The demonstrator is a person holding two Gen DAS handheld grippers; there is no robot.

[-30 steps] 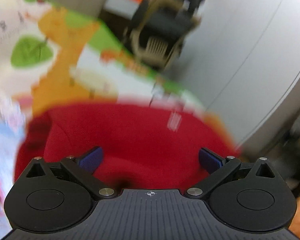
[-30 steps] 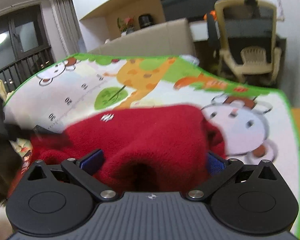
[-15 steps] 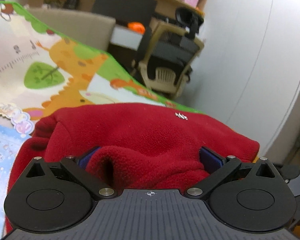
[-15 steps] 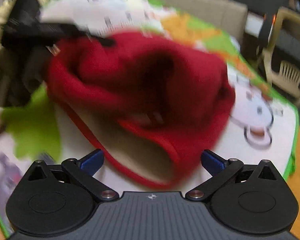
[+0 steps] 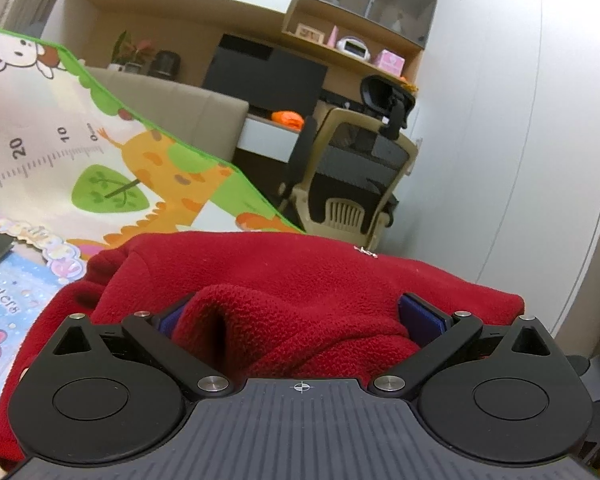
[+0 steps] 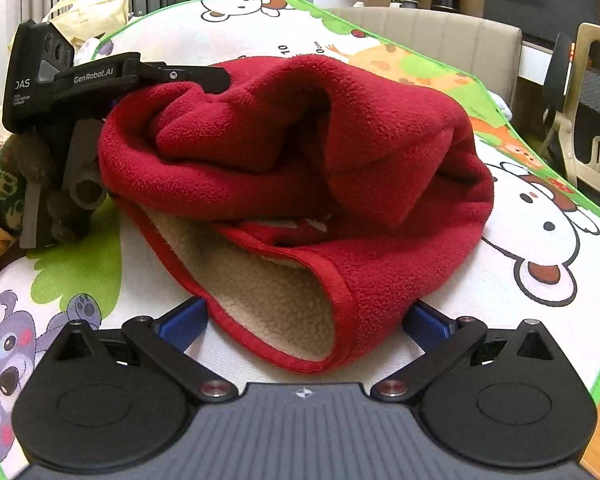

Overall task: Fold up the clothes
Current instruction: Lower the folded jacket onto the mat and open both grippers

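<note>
My right gripper has let go of the red fleece jacket: half a second ago the garment was a blur in front of it, and now its blue pads stand spread wide, apart from the hem, which lies on the play mat just ahead of them with the beige lining turned up. My left gripper has not changed; a thick fold of fleece bulges between its fingers, which sit wide apart, so I cannot tell whether they are squeezing it or only cradling it. In the right wrist view that gripper rests at the jacket's far left side, near the mat's left edge. The jacket sits bunched in the middle of the mat, nearer its right edge, more a heap than a fold. I judge the carried-over fold has just been set down, and it needs flattening before the next fold.
</note>
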